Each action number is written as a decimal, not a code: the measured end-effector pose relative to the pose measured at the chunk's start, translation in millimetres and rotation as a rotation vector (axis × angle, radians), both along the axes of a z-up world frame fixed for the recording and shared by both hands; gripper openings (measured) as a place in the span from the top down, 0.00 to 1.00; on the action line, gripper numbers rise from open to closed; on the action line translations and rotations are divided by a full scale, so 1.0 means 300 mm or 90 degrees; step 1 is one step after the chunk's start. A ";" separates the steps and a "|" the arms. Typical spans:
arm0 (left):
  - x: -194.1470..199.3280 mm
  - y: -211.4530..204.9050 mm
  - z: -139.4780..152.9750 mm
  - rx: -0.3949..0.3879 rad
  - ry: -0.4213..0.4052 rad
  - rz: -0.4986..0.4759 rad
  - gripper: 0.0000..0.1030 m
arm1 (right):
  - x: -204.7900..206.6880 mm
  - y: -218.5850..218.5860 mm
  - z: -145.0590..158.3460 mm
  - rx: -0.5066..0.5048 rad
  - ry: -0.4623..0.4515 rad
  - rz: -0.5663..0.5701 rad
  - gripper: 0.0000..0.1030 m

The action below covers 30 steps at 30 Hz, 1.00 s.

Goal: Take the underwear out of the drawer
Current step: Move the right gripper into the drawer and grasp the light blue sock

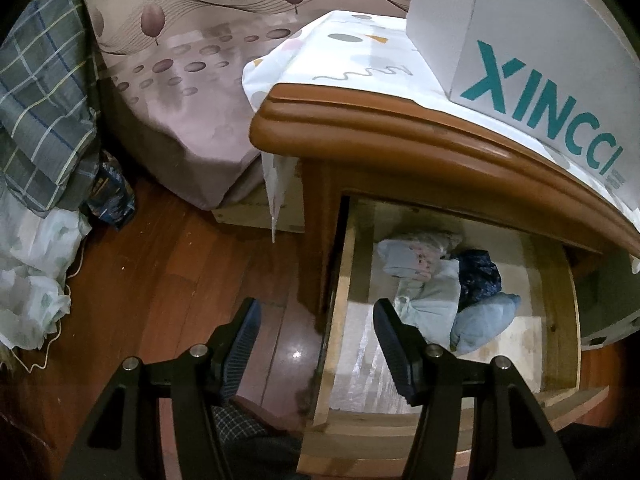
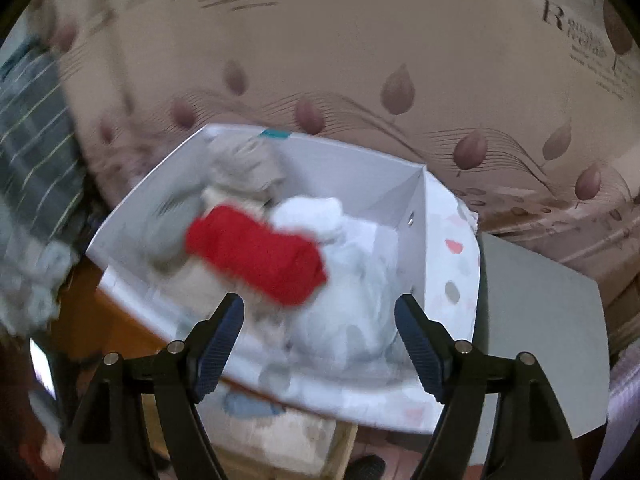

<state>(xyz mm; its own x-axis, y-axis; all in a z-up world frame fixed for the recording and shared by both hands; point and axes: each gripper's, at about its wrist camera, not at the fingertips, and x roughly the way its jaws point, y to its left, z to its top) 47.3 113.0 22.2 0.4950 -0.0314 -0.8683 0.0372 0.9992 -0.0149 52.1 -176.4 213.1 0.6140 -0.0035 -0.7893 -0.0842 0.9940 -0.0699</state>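
Progress: partly done, judging by layout. Drawer [image 1: 452,320] pulled out of wooden nightstand [image 1: 400,136]; several rolled underwear bundles [image 1: 444,284] remaining inside, pale blue, pink-white and dark patterned, bunched toward the back. White box [image 2: 360,176] on nightstand top already loaded with rolled items: red roll [image 2: 256,252], white bundle [image 2: 348,280], grey bundle [image 2: 244,164].

Left gripper [image 1: 316,344]: half spread, nothing between the jaws, poised over the near left corner of the drawer, straddling its side wall.

Right gripper [image 2: 320,344]: spread wide, released, nothing pinched; red roll lying just ahead of the fingertips, apparently dropped into the box.

Remaining: transfer of the bundles left in the drawer.

Visibility limits: right wrist view motion-blurred, item outlines smeared; exact count in box or drawer not determinable. Drawer rear hidden under nightstand top. Box lettering [image 1: 548,104] cut off at frame edge.
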 end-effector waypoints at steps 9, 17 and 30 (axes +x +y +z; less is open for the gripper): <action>0.008 0.052 -0.003 -0.014 0.011 0.052 0.42 | -0.212 0.184 -0.234 -0.060 0.084 0.202 0.28; 0.014 0.135 -0.002 -0.017 0.015 0.122 0.42 | -0.182 0.281 -0.537 -0.091 0.179 0.277 0.39; 0.028 0.188 -0.035 -0.043 0.056 0.158 0.42 | -0.058 0.340 -0.898 -0.178 0.251 0.396 0.41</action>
